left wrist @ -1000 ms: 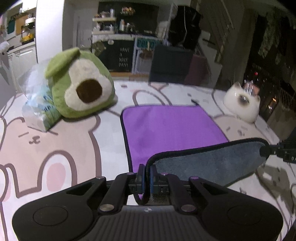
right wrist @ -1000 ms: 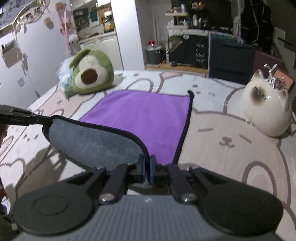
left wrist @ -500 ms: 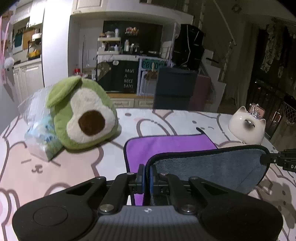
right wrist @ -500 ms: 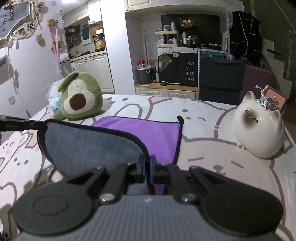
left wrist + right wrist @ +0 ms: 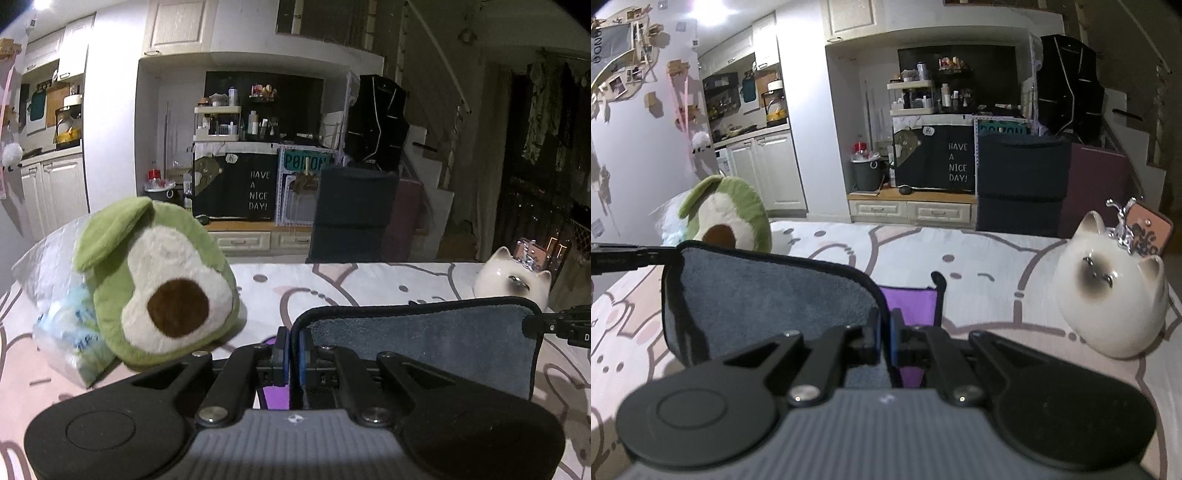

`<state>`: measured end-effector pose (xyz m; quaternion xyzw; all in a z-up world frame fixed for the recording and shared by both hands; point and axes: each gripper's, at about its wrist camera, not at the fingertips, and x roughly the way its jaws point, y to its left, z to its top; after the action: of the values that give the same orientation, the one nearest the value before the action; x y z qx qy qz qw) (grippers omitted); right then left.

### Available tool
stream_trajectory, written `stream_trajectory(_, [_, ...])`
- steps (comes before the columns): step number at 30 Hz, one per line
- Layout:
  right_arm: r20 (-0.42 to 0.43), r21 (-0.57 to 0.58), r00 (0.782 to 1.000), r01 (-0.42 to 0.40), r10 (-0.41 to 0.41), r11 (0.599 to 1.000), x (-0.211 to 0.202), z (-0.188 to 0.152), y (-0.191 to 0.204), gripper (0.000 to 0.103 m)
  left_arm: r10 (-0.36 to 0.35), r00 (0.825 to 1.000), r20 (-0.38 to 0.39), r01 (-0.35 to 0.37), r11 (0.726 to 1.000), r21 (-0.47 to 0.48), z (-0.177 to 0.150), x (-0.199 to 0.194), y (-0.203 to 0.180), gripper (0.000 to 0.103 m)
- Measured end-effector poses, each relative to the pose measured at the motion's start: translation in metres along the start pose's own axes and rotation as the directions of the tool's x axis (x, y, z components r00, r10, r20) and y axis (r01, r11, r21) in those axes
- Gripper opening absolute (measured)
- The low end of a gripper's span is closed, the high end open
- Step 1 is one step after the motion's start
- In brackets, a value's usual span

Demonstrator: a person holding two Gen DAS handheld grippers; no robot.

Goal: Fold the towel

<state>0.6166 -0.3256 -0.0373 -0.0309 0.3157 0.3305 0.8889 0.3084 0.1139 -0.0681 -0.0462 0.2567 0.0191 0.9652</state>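
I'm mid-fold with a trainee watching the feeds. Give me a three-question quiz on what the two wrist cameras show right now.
1. True or false: the left tool and right tool are each shut on a corner of the towel.
2. Which towel face is turned toward the cameras on the lifted part?
A. grey
B. purple
C. white
3. Fill in: the avocado plush sits on the ____ side, the ceramic cat on the right.

Key: 1 true. 2 A; only a little purple shows behind the lifted part. 3 left.
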Motion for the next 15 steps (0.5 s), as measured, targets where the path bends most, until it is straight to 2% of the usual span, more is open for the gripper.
stream_trajectory(15, [0.022,0.027,0.999,0.027,-0.027,0.999,0.053,0.028,-0.013,0.006,0.016,1.0,-0.007,-0.016,1.0,0.005,0.02,0.053,0.012,0.006])
